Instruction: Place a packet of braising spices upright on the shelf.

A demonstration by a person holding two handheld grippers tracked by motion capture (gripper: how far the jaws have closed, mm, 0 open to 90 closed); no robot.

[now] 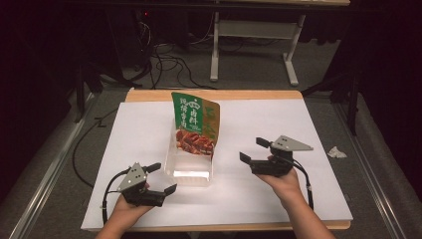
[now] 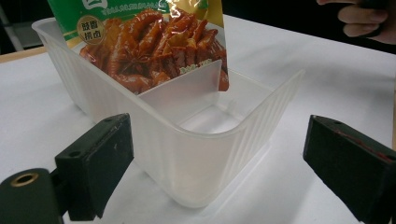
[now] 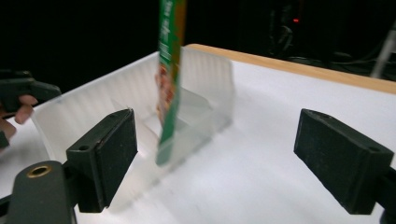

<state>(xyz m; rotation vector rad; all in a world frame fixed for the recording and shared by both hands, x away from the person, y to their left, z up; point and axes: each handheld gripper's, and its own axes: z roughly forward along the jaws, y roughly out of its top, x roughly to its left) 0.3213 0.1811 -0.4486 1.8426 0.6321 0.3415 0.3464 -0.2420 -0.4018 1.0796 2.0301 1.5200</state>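
- high view, far left: black cables (image 1: 87, 149) trail over the grey floor beside the table (image 1: 209, 94), whose wooden edge shows past the white sheet (image 1: 259, 199) covering it.
- the left gripper (image 1: 158, 178) sits at the near left of the sheet, held in the person's left hand (image 1: 127, 211); its jaws are spread wide and hold nothing, pointing toward the near end of the tub.
- in the left gripper view the two black jaws stand well apart, with the rounded near corner of the clear plastic tub (image 2: 205, 154) between them but not touching either.
- middle: the tub (image 1: 191, 172) lies lengthwise on the sheet, and a green snack pouch (image 1: 195, 122) stands upright in its far part, leaning a little, behind a low divider wall (image 2: 187, 95) inside the tub.
- the near compartment of the tub holds nothing; the pouch (image 2: 154, 46) shows a picture of reddish braised food.
- right of the tub: the right gripper (image 1: 253, 149), held in the right hand (image 1: 283, 181), has its jaws wide apart and holds nothing, aimed at the tub's side from a short way off.
- in the right gripper view the pouch (image 3: 169, 84) is seen edge on, a thin green strip rising from the tub (image 3: 93, 107), a bit blurred; bare white sheet lies between the jaws.
- far right: a small crumpled white scrap (image 1: 337, 152) lies on the floor beside the table.
- behind the table stands the grey frame of another table (image 1: 249, 30) among more cables.
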